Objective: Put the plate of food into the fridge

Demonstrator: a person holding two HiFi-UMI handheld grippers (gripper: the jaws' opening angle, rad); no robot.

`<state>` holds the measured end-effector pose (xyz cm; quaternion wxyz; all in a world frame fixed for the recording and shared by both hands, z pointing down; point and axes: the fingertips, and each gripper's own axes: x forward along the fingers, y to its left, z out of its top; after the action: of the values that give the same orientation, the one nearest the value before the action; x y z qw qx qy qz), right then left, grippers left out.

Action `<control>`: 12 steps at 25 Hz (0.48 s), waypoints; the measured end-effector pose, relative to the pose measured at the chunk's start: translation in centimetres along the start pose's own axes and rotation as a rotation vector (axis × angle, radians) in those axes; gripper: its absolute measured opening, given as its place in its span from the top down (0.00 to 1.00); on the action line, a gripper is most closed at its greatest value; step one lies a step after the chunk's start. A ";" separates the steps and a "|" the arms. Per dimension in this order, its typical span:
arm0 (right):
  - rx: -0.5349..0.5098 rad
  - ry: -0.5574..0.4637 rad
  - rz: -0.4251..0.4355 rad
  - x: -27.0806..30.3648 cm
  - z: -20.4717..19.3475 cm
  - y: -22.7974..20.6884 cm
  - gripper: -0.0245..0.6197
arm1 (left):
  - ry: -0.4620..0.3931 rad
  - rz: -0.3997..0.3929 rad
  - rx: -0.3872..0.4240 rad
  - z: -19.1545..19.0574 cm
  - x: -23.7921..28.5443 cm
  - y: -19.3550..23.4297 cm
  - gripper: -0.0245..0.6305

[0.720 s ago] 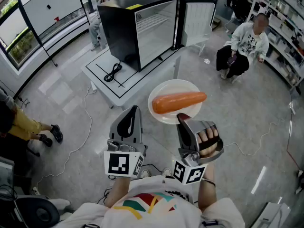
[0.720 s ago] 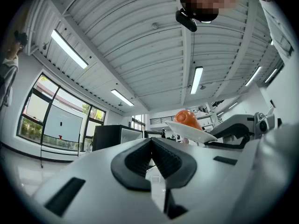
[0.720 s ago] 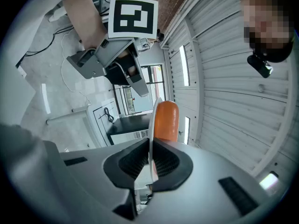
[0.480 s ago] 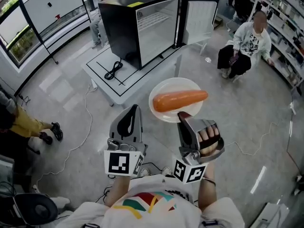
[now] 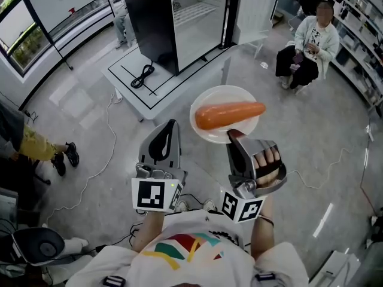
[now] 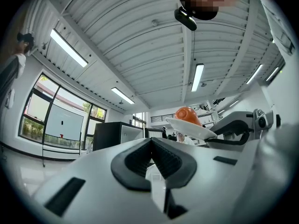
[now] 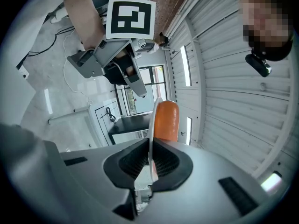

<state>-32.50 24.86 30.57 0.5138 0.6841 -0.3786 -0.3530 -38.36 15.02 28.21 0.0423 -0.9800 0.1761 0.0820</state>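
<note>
While right gripper (image 5: 232,134) pinches plate (image 5: 220,95) rim, orange food (image 5: 230,115) atop, left gripper (image 5: 170,125) jaws together, empty.

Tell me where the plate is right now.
Head view, right of centre: the plate, carrying a carrot, is clamped by its near rim in the right gripper, short of the open fridge.

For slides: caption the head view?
Right tongs grip a plate of orange food, open fridge ahead; left tongs shut, empty.

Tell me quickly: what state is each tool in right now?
Left tool: closed, nothing between its jaws.
Right tool: closed on the rim of the plate, which carries the orange food.
</note>
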 end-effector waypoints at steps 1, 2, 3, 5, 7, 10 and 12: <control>0.000 -0.001 0.001 -0.1 0.0 0.1 0.93 | -0.001 0.000 0.002 -0.1 -0.1 -0.1 0.95; 0.000 -0.002 0.003 -0.1 0.0 0.3 0.93 | -0.004 0.000 0.006 -0.1 -0.2 -0.1 0.95; 0.000 -0.003 0.005 -0.2 0.1 0.5 0.93 | -0.007 0.001 0.010 -0.2 -0.3 -0.1 0.95; 0.000 -0.004 0.010 -0.2 0.0 0.8 0.93 | -0.011 0.003 0.018 -0.4 -0.5 -0.2 0.95; 0.002 -0.007 0.018 -0.1 -0.5 0.5 0.93 | -0.007 0.006 0.019 -0.3 -0.2 -0.5 0.95; 0.007 -0.017 0.034 0.0 -1.6 -0.6 0.93 | -0.001 0.011 0.011 0.6 0.8 -1.5 0.95; 0.005 -0.020 0.041 -0.1 -2.2 -0.8 0.93 | -0.005 0.013 0.009 0.8 1.2 -2.1 0.95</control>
<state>-30.55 26.03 30.27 0.5155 0.6738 -0.3986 -0.3484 -36.62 16.64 27.32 0.0464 -0.9785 0.1826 0.0838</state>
